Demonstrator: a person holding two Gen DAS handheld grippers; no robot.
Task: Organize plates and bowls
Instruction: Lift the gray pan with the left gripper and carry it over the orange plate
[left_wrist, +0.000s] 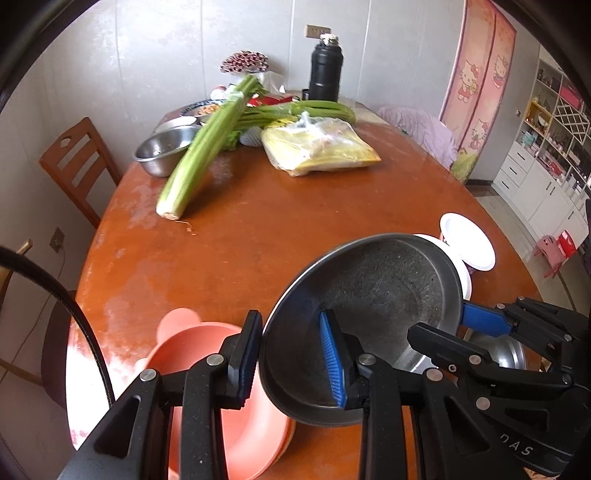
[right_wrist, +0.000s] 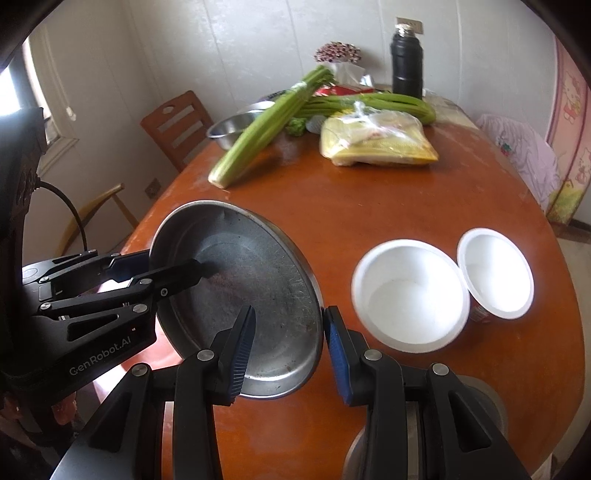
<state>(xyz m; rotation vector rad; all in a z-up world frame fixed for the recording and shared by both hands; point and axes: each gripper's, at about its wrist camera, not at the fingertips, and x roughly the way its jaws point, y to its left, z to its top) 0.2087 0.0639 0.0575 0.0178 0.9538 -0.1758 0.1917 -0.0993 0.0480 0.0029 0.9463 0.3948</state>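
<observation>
A metal pan (left_wrist: 369, 306) is held up above the brown table (left_wrist: 258, 229), tilted, with a gripper on each side of it. The left gripper (left_wrist: 295, 354) is closed on the pan's rim: one finger is outside the wall and the blue pad (left_wrist: 332, 358) is inside the pan. The right gripper (right_wrist: 288, 347) is clamped on the opposite rim, with one finger inside the pan and the other outside its wall. In the right wrist view the left gripper is seen at the far left edge of the pan.

Everything else is placed from the pan. Just under its left side, a pink dish (left_wrist: 207, 369) is seen on the table, partly hidden by the left gripper. To the right of the pan, two white bowls (right_wrist: 410, 295) are set close together, the smaller one (right_wrist: 495, 273) beside the bigger one; they may be touching, but this cannot be told for sure. A shiny metal thing (left_wrist: 509, 350) is glimpsed low on the right, behind the right gripper; what it is cannot be told.

Well beyond the pan, at the far end of the table, a long bunch of celery (left_wrist: 207, 147) is laid with its top resting on a steel bowl (left_wrist: 162, 151). A plastic bag (left_wrist: 317, 147) with yellow food is placed near the celery. A black flask (left_wrist: 325, 70) is stood behind the bag. A wooden chair (left_wrist: 77, 166) is seen at the left of the table.
</observation>
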